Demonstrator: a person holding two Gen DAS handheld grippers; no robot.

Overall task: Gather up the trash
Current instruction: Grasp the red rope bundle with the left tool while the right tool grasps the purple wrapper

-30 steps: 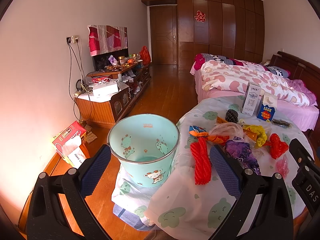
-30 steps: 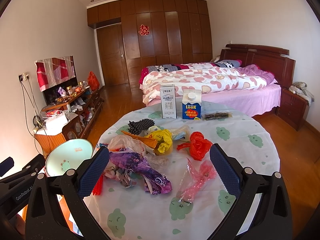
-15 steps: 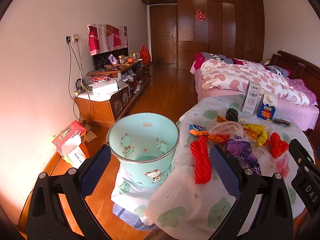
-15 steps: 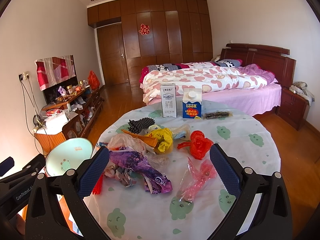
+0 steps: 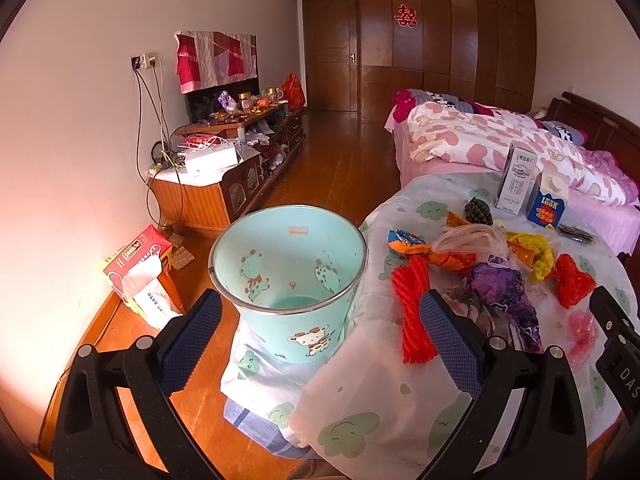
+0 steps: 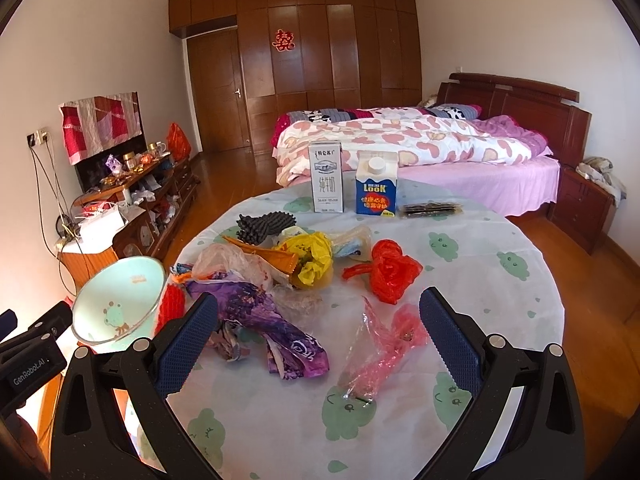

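Trash [image 6: 280, 280] on table – blue carton [image 6: 376, 190] reads "LOOK".

This is a bedroom in a home. A bed [image 6: 420, 148] with a pink heart-print quilt [image 6: 400, 140] and a dark wooden headboard [image 6: 516, 96] stands at two o'clock. A wall of brown wardrobe doors [image 6: 320, 72] with a red paper ornament [image 6: 283, 40] closes twelve o'clock. At nine o'clock a low cabinet [image 5: 240, 160] along the wall carries jars, boxes and cables. The floor [image 5: 340, 152] is polished wood.
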